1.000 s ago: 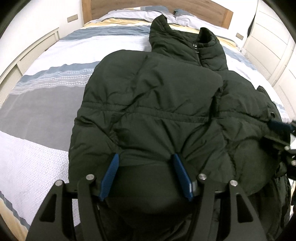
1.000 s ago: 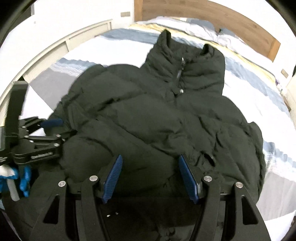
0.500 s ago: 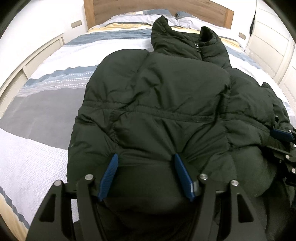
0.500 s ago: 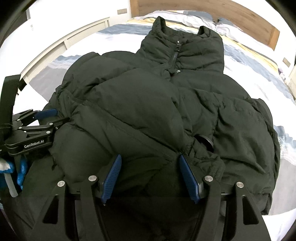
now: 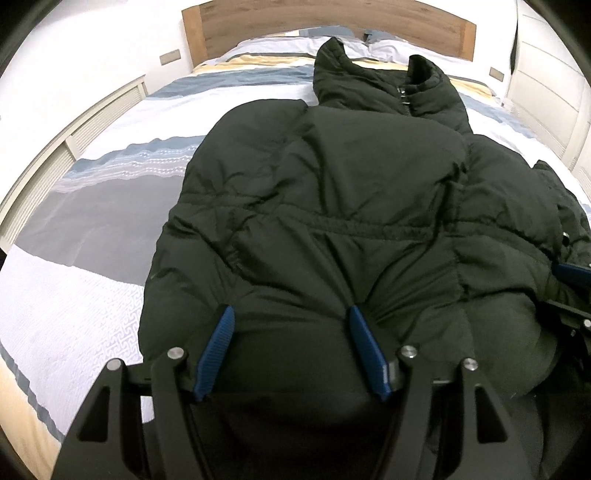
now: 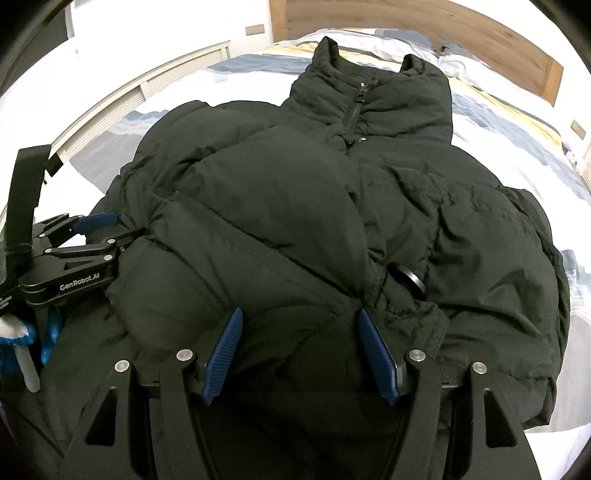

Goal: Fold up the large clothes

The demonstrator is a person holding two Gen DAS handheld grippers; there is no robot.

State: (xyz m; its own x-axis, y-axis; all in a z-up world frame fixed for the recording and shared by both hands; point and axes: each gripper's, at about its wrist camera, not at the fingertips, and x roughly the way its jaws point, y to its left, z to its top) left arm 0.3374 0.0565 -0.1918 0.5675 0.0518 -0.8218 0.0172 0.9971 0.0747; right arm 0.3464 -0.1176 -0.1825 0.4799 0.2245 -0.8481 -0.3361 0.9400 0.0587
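A dark green puffer jacket (image 5: 332, 221) lies face-up on a striped bed (image 5: 92, 206), collar toward the wooden headboard (image 5: 325, 22). Both tongs, the left gripper (image 5: 290, 317) and right gripper (image 6: 301, 321), sit wide apart over the hem, gripping nothing, seemingly poised to fold it. Bulky padding and a small black ring (image 6: 412, 282) on the fabric may hinder a flat fold.

A striped bedspread (image 5: 110, 192) covers the bed below a wooden headboard (image 5: 258, 22), white walls (image 5: 92, 48) beyond.

"GenRobot.AI" in white lettering on the black body of the left tool (image 6: 94, 221), no other legible text
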